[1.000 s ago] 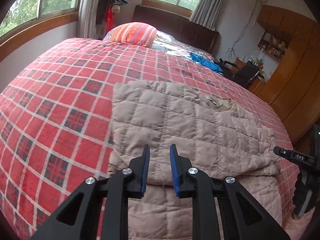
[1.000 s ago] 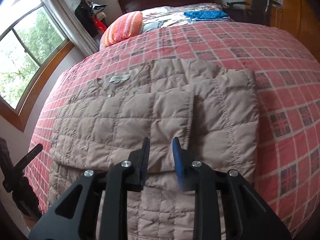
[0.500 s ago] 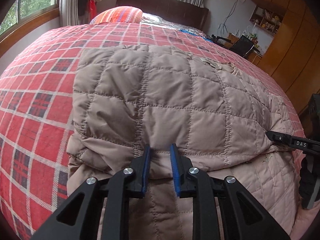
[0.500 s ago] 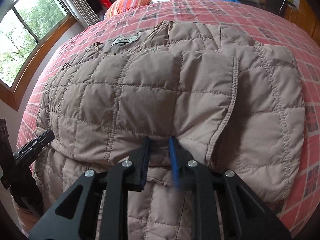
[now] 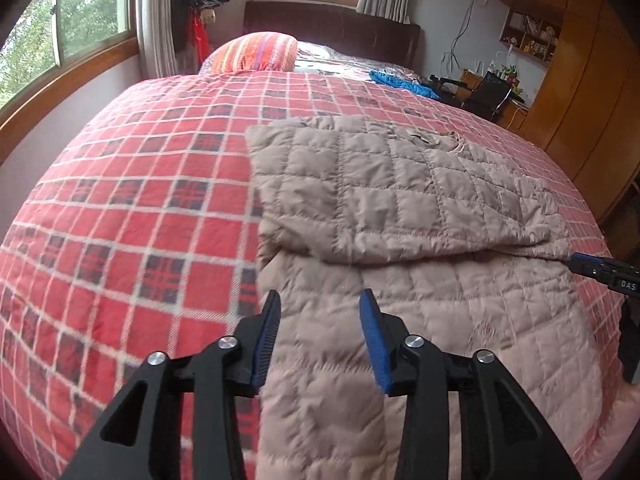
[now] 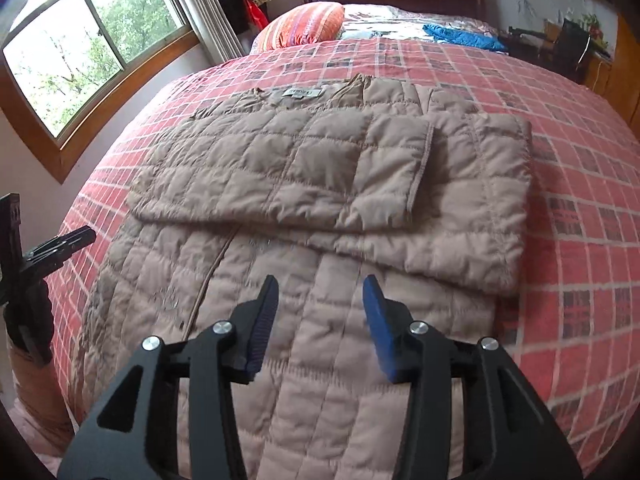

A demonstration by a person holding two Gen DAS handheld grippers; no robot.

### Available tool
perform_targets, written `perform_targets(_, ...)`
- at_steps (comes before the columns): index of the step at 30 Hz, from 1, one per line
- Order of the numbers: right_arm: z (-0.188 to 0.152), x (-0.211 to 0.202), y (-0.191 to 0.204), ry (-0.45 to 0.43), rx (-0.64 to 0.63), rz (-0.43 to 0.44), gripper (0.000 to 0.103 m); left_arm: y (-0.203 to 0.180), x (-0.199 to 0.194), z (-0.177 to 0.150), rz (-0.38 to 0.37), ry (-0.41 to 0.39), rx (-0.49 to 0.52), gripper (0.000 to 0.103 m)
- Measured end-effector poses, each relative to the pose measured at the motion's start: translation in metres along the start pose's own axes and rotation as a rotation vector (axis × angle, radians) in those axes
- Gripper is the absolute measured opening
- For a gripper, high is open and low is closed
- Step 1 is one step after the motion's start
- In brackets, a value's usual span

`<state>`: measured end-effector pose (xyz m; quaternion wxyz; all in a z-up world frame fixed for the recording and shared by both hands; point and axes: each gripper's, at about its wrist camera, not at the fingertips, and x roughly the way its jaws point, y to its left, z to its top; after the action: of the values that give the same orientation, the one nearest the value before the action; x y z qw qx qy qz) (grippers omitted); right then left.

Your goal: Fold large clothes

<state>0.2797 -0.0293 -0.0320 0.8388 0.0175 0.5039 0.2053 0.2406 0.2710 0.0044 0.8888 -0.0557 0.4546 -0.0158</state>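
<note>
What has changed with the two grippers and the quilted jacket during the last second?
Both grippers closed in on the folded edge of the beige quilted jacket, jaws narrow, then drew back. Now the left gripper and the right gripper are open and hold nothing, above the jacket's lower part. The jacket stays folded across the red plaid bedspread; the striped pillow has not moved.
</note>
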Motion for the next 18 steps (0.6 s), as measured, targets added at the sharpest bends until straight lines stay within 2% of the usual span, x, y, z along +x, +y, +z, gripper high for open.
perform_targets(6,-0.080,-0.037,0.000,0.010,-0.004,-0.063,0.048,0.031,-0.037,-0.075,0.040,0.067,-0.012,0.051)
perform_targets(8,-0.106,-0.051,-0.001,0.003,0.004,-0.065,0.050,0.039,-0.045,-0.095,0.029,0.083,-0.040,0.051)
perform_targets(11,-0.137,-0.070,-0.002,-0.015,0.029,-0.092,0.060,0.045,-0.058,-0.122,0.013,0.095,-0.070,0.053)
perform_targets(15,-0.171,-0.089,-0.007,-0.009,0.062,-0.119,0.063,0.044,-0.067,-0.148,-0.043,0.125,-0.097,0.055)
perform_targets(18,-0.190,-0.097,-0.019,0.001,0.106,-0.140,0.065,0.039,-0.070,-0.163,-0.052,0.138,-0.096,0.058)
